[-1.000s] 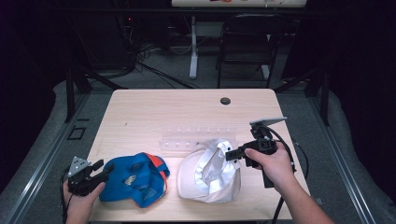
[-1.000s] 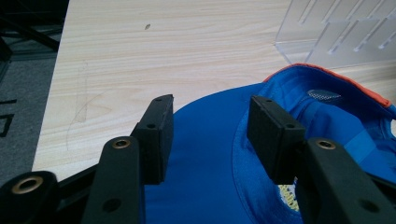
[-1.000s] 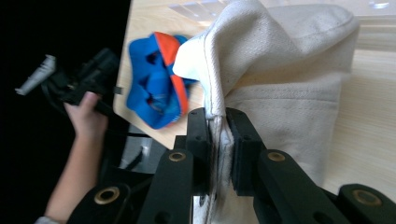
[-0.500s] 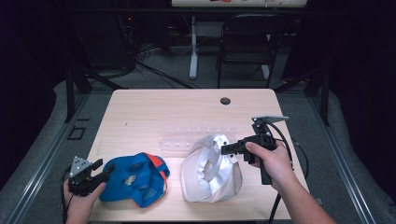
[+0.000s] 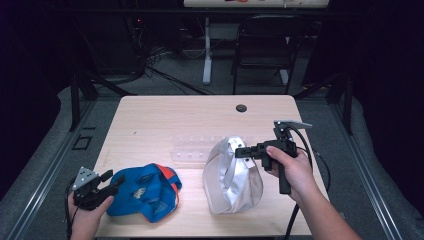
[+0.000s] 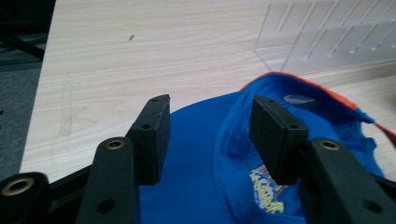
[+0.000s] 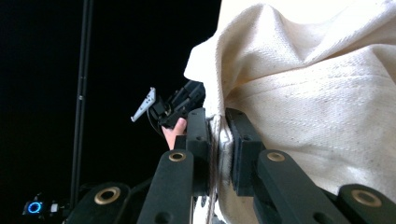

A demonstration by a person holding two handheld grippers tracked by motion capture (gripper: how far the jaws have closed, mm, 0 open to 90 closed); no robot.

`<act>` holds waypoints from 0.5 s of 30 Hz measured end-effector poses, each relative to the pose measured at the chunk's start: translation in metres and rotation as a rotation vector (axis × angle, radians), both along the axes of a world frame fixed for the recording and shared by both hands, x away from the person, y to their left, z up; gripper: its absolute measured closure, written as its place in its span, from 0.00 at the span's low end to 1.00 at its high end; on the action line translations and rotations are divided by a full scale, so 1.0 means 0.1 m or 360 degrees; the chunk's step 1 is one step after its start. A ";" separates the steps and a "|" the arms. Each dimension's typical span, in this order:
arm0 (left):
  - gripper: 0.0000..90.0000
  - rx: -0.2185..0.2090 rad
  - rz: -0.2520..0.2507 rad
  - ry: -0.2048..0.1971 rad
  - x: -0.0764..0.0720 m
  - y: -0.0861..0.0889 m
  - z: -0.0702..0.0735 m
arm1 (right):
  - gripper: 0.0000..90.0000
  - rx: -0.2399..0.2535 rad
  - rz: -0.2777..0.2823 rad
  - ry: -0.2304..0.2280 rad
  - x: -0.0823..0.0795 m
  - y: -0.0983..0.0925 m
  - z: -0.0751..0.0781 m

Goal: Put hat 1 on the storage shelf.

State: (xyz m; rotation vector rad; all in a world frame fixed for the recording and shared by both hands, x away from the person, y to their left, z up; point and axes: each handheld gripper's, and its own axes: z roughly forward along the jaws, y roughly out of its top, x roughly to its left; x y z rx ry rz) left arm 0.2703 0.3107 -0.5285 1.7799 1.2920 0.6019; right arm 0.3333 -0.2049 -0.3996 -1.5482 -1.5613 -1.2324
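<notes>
Now your right gripper, clamped on the white cap's rim, has tipped it upright near the table's front edge, while your left gripper gapes around the blue cap's brim, pads not pressing.

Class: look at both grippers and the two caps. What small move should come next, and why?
Probably close the left gripper on the blue cap: its jaws stand open around the cap's edge, pads not pressing. The right gripper is already shut on the white cap, lifting its rim off the table.
</notes>
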 end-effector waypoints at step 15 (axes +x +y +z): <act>0.52 0.0066 -0.0204 -0.0077 -0.02 -0.40 0.30 | 0.90 0.0215 -0.0035 -0.0026 0.16 -0.03 0.18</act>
